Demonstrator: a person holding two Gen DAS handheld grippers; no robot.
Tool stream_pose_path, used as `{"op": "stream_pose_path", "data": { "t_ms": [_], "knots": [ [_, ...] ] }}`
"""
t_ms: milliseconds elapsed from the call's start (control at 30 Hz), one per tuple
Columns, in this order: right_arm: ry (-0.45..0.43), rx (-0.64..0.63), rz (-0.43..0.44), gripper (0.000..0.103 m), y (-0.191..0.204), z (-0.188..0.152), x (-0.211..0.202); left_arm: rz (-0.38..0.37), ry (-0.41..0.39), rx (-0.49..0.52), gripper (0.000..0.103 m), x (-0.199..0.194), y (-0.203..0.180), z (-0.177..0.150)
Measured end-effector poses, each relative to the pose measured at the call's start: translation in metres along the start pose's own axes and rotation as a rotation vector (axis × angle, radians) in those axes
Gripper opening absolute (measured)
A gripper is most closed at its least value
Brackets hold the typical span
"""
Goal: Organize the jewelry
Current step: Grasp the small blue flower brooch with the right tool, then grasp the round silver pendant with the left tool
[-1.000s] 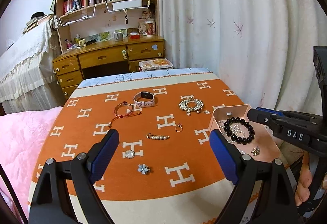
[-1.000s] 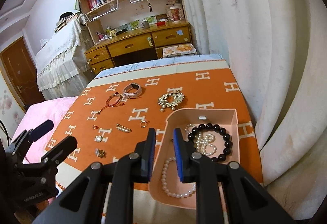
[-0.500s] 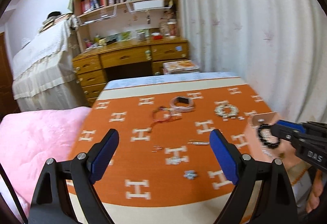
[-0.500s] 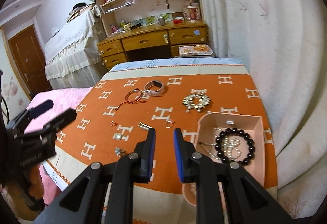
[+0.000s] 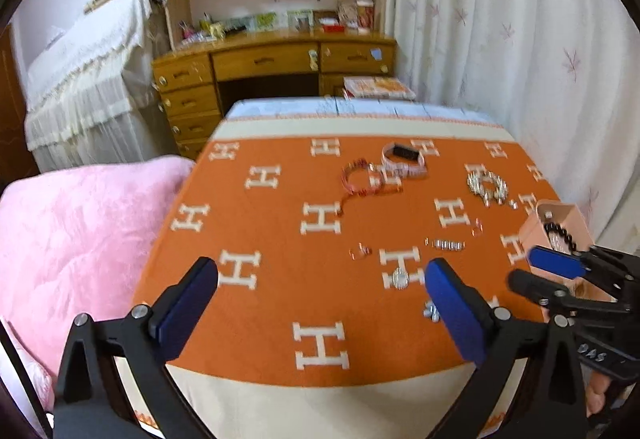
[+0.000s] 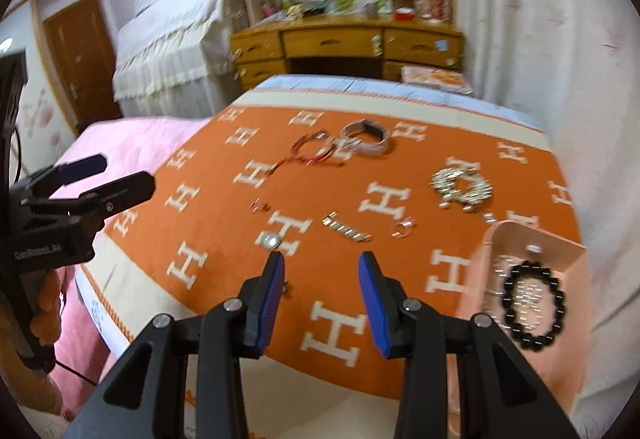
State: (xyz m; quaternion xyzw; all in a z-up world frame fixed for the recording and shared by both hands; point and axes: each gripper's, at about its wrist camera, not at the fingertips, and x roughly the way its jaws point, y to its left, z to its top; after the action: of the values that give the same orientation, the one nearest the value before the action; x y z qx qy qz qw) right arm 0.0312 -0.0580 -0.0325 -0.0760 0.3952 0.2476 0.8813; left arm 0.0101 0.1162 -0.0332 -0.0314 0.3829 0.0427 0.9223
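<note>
Jewelry lies on the orange H-pattern cloth [image 6: 340, 335]: a red cord bracelet [image 6: 314, 151], a pink watch [image 6: 366, 137], a silver charm bracelet [image 6: 462, 187], a pearl bar clip [image 6: 346, 231], a ring [image 6: 404, 229] and a round silver stud [image 6: 270, 240]. The pink tray [image 6: 560, 247] at the right holds a black bead bracelet [image 6: 534, 305] and pearls. My right gripper [image 6: 322, 289] is open and empty above the cloth, near the stud. My left gripper [image 5: 320, 303] is open and empty over the cloth's near left part. A small flower brooch [image 5: 431, 311] shows beside its right finger.
A pink blanket [image 5: 72, 239] lies left of the table. A wooden desk [image 5: 276, 67] with bookshelves stands behind, a white curtain [image 5: 520, 39] to the right. The tray sits at the table's right edge.
My right gripper has opened and swung left from over the tray to the loose pieces. My left gripper has also shifted left, still open.
</note>
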Motion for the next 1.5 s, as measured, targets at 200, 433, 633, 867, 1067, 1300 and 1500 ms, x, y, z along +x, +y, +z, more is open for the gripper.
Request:
{"op": "stream_pose_path", "data": {
  "t_ms": [200,433,633,867,1067,1300,1500],
  "knots": [
    [0.079,-0.069,0.060,0.039,0.020,-0.012,0.034,-0.002,0.071,0.003,0.103,0.023,0.008,-0.019],
    [0.104,-0.132,0.063,0.039,0.037,-0.018,0.056,-0.029,0.111,-0.014,0.102,0.038,0.016,-0.027],
    [0.118,-0.170,0.029,0.038,0.046,-0.021,0.073,-0.046,0.119,-0.004,0.103,0.044,0.018,-0.031],
    [0.103,-0.205,0.002,0.021,0.051,-0.023,0.081,-0.054,0.133,-0.002,0.102,0.050,0.017,-0.032],
    [0.086,-0.126,0.026,0.018,0.036,-0.021,0.075,-0.057,0.124,0.018,0.102,0.054,0.006,-0.027],
    [0.046,0.030,0.009,0.018,-0.002,-0.021,0.062,-0.088,0.125,0.092,0.094,0.073,-0.024,-0.017],
    [-0.043,0.111,0.016,0.018,-0.024,-0.015,0.033,-0.110,0.163,0.145,0.069,0.096,-0.055,-0.013]
  ]
}}
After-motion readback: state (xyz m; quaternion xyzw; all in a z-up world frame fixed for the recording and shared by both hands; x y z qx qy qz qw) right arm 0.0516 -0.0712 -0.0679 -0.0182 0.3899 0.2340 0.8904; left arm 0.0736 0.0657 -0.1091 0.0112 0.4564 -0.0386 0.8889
